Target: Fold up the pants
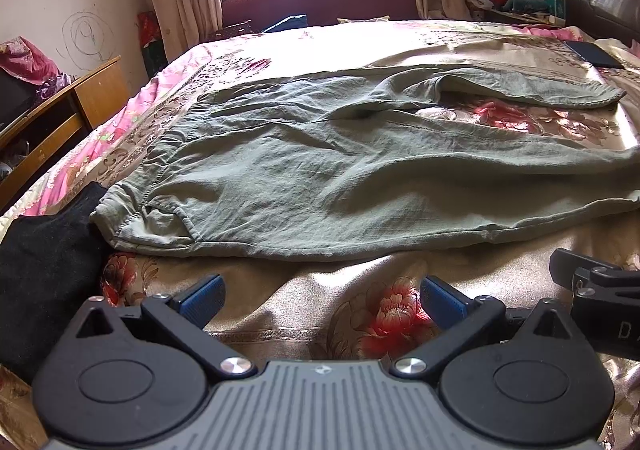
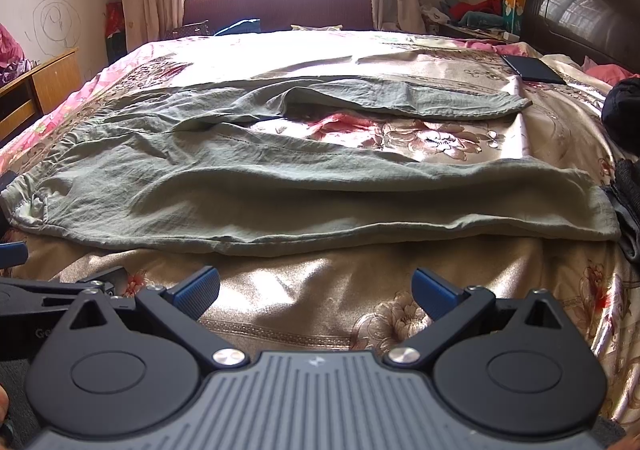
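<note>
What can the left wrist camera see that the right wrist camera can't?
Only the left wrist view shows the black cloth beside the waistband. Only the right wrist view shows the near leg's hem and the dark clothes past it. Both show the green pants spread flat on the flowered bedspread, the dark phone, and open grippers.

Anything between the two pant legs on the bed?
Only bare floral bedspread shows between the two legs of the green pants, clearest in the right wrist view. Nothing lies on it.

Pants (image 1: 320,162) flat on bed (image 1: 320,306), waistband left.
</note>
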Available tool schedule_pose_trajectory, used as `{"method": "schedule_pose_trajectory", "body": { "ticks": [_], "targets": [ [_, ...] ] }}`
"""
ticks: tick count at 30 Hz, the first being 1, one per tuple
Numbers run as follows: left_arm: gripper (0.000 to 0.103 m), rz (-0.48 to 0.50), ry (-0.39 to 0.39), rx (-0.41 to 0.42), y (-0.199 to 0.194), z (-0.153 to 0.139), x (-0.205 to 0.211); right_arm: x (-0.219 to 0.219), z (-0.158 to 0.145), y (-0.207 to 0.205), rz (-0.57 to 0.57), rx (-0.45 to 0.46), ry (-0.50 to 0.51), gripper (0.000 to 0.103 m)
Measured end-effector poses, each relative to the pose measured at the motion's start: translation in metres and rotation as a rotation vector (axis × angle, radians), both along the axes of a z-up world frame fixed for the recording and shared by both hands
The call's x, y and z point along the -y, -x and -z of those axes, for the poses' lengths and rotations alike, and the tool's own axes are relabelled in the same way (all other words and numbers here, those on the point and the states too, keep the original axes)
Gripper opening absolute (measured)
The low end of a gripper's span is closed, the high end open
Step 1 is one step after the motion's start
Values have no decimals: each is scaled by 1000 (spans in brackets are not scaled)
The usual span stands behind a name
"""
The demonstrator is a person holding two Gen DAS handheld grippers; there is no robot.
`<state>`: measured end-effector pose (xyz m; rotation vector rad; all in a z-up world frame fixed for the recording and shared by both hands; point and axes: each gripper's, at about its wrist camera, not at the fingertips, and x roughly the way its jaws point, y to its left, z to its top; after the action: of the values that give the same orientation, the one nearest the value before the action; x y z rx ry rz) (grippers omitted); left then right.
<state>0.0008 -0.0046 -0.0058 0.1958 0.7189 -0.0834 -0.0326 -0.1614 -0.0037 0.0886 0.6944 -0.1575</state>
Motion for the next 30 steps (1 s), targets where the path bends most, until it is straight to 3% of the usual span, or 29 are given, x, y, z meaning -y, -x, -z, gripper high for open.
{"method": "schedule_pose_trajectory", "body": {
  "ticks": [30],
  "targets": [
    [103, 16, -7, -13, -1, 2, 2, 3, 0, -1, 14, -14, -14, 100]
  ]
}}
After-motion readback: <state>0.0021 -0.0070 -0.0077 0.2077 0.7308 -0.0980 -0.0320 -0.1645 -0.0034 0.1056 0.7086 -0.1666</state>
